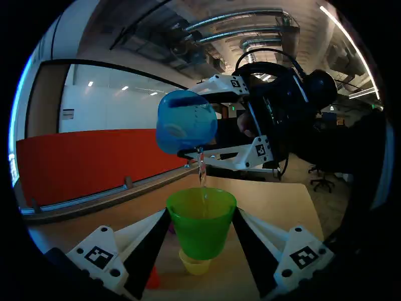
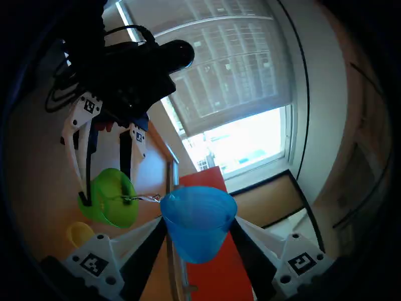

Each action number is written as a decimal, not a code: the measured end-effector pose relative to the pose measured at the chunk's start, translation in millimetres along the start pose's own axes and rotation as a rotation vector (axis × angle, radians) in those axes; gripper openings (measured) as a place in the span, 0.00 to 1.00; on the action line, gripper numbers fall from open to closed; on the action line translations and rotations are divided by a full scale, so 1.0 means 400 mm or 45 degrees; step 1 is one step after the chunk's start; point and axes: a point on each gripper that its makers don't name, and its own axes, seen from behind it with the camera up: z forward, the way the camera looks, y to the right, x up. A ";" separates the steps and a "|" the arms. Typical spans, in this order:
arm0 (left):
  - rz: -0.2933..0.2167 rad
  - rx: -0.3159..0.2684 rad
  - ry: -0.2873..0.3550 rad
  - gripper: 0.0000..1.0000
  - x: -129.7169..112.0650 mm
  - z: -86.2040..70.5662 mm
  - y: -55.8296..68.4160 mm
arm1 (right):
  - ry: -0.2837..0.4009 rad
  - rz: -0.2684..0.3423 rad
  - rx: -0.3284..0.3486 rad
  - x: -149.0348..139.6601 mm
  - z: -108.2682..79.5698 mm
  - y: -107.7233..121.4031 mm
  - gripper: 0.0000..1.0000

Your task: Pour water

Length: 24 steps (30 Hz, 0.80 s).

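Gripping a green cup (image 1: 201, 233) upright, the left gripper (image 1: 201, 218) has both fingers pressed on the cup's sides just under the rim. In the left gripper view the cup hangs above the table (image 1: 273, 200), clear of it. Its mouth faces up.

The right gripper (image 2: 199, 223) is clamped on a blue cup (image 2: 198, 236), one finger on each side. Seen from the left gripper view, this gripper reaches in from the right, higher than the green cup. It is rolled onto its side, so that one finger lies above the blue cup and the other below it. A hand (image 1: 244, 123) shows between the fingers' rear ends, with dark cabling behind it. The blue cup is tipped well over, its rim low.

A thin stream of water (image 1: 201, 170) leaves the blue cup's lowest edge and drops into the green cup's open mouth. The two cups are near but apart; the water alone joins them. In the right gripper view the stream crosses from the blue rim to the green cup at the left.

A yellow cup (image 1: 195, 263) stands on the table right under the green one. A red thing (image 1: 154, 278) lies beside it, partly hidden by the left finger; what it is I cannot tell.
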 end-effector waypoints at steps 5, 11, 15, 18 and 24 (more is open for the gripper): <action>0.000 0.004 0.000 0.86 -0.002 0.002 -0.005 | -0.002 -0.016 -0.004 -0.002 0.005 0.000 0.88; -0.002 0.008 0.001 0.86 -0.003 0.004 -0.007 | -0.004 -0.038 -0.012 -0.006 0.007 0.001 0.88; -0.002 0.008 0.005 0.86 0.000 0.006 -0.009 | -0.004 -0.050 -0.016 -0.008 0.010 0.003 0.88; -0.003 0.009 0.009 0.86 0.004 0.008 -0.010 | -0.003 -0.063 -0.020 -0.008 0.012 0.005 0.88; -0.006 0.011 0.013 0.86 0.004 0.009 -0.014 | -0.004 -0.086 -0.026 -0.011 0.015 0.009 0.88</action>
